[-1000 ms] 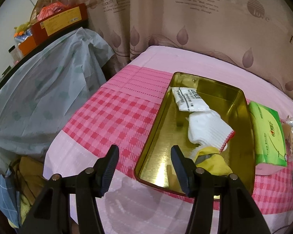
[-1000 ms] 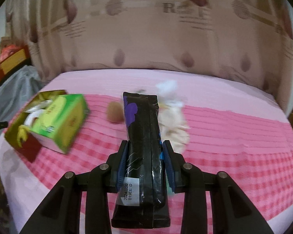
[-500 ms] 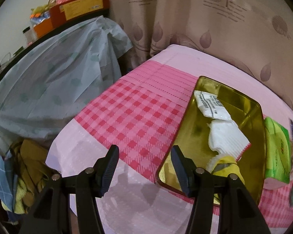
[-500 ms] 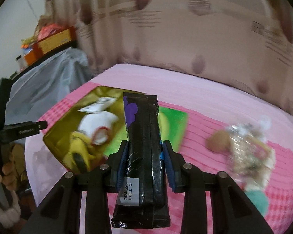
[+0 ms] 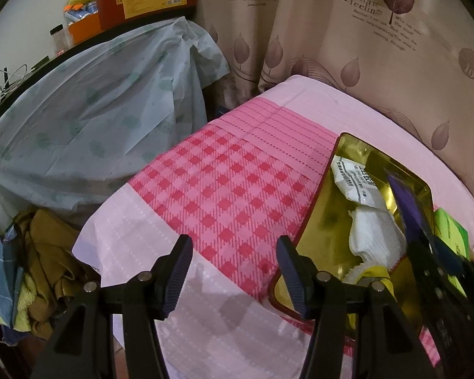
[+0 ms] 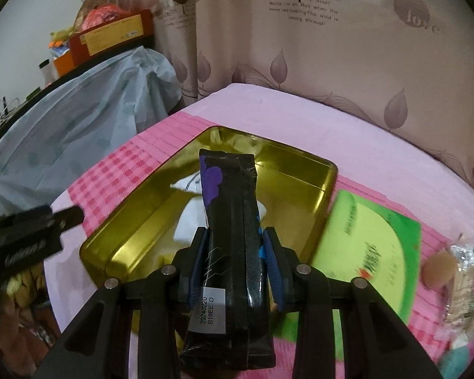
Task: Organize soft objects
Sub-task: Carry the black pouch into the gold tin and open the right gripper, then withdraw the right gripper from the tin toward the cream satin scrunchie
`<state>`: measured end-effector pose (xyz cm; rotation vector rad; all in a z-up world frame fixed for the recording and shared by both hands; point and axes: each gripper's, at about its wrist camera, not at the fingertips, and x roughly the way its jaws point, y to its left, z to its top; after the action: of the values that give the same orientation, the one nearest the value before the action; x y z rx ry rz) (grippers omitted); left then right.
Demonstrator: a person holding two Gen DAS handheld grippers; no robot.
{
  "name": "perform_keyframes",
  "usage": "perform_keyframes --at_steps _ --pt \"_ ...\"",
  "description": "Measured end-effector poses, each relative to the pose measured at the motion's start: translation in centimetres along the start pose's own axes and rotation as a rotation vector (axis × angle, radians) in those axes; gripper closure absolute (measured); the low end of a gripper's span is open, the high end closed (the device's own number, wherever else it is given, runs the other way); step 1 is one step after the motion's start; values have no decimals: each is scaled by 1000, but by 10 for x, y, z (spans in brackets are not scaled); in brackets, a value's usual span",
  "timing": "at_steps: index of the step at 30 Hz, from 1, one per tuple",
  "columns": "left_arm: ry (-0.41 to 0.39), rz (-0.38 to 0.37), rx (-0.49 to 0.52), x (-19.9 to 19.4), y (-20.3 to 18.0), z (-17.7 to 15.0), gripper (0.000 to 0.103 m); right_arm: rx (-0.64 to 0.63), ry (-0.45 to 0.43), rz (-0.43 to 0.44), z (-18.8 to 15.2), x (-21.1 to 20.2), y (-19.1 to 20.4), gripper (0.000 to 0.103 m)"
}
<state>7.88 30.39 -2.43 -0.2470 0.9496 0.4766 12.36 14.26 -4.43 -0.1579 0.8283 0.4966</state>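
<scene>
A gold tin tray [image 6: 300, 170] [image 5: 319, 208] lies on the pink checked bed cover. In it are a white printed packet [image 5: 354, 183], a white sock [image 5: 373, 240] and a yellow cloth [image 5: 379, 276]. My right gripper [image 6: 235, 252] is shut on a long black packet [image 6: 230, 221] with a purple patch, held over the tray. That packet's tip [image 5: 404, 202] and the right gripper show at the right edge of the left wrist view. My left gripper [image 5: 233, 271] hangs open and empty over the cover, just left of the tray's near corner.
A green tissue pack [image 6: 369, 249] lies right of the tray, with a brown round thing [image 6: 436, 271] and a clear wrapped bundle [image 6: 464, 284] beyond. A grey-blue sheet [image 5: 79, 126] covers furniture at the left. Clothes [image 5: 38, 265] are piled below it. A curtain hangs behind the bed.
My right gripper has swung left with the black packet, from over the green tissue pack to over the tray. The left gripper has drifted a little left and stays open.
</scene>
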Motion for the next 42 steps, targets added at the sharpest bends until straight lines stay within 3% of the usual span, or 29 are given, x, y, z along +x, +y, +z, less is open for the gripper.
perform_keyframes --at_steps 5,11,14,21,26,31,36,42 --pt "-3 0 2 0 -1 0 47 6 19 -19 6 19 3 70" --pt "-3 -3 31 2 -7 -2 47 -22 40 13 1 27 7 57" --pt "-14 -2 50 -1 -11 -3 47 -35 8 24 1 15 10 48" --pt "-27 -3 73 -4 -14 -4 47 -17 -68 54 -11 -37 -7 47" --pt "-34 -3 73 -6 -15 -4 47 11 -105 -12 -32 -75 -49 46" --pt "-38 -6 94 -7 -20 -5 47 79 -113 -134 -58 -104 -110 44" --pt "-49 -6 142 -10 -29 -9 47 183 -91 -252 -86 -128 -181 44" --pt "-74 -6 211 -13 -42 -14 47 270 -51 -307 -116 -138 -239 44"
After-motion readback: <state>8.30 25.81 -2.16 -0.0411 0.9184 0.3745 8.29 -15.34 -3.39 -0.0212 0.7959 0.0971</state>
